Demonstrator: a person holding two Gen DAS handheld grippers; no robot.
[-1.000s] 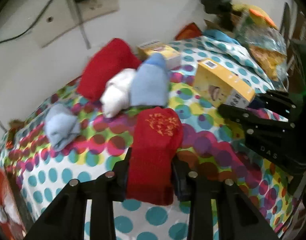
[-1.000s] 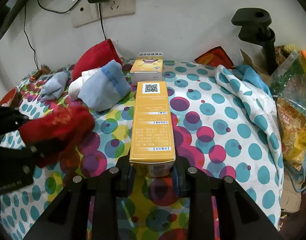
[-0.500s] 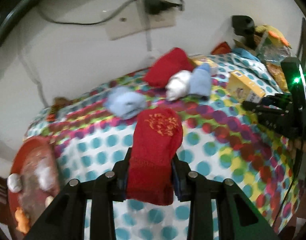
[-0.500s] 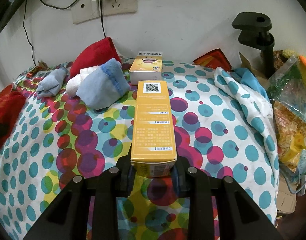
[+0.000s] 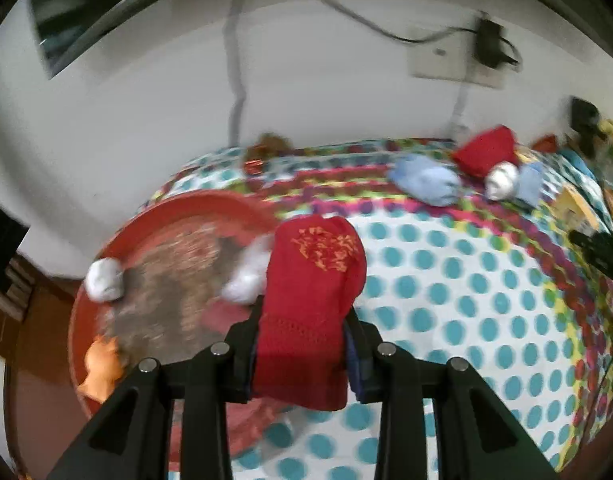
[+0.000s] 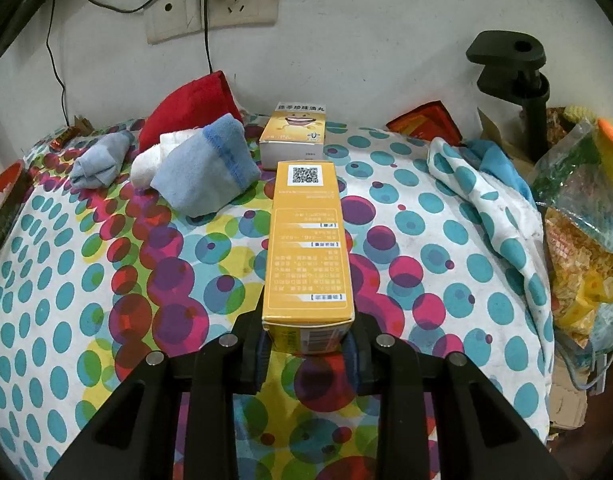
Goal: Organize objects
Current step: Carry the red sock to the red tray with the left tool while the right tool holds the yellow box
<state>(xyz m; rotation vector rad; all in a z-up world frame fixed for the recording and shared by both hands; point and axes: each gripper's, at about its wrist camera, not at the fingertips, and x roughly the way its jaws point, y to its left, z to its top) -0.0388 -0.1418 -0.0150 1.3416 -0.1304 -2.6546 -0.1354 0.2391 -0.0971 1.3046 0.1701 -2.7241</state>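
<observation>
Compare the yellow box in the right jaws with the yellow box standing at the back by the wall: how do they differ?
The held yellow box is clamped in the right gripper; the back box stands free on the dotted cloth. The held box shows small print and a QR code; the back box shows a cartoon smiling face. The held box points lengthwise away from the camera; the back box faces it broadside. Both are yellow cartons.

We note a knitted red sock [image 5: 312,300], a smooth printed-card yellow box [image 6: 309,248], a matt cotton-like dotted cloth [image 6: 66,280], a glossy red tray [image 5: 106,248], and matt black plastic gripper fingers [image 6: 250,344].
</observation>
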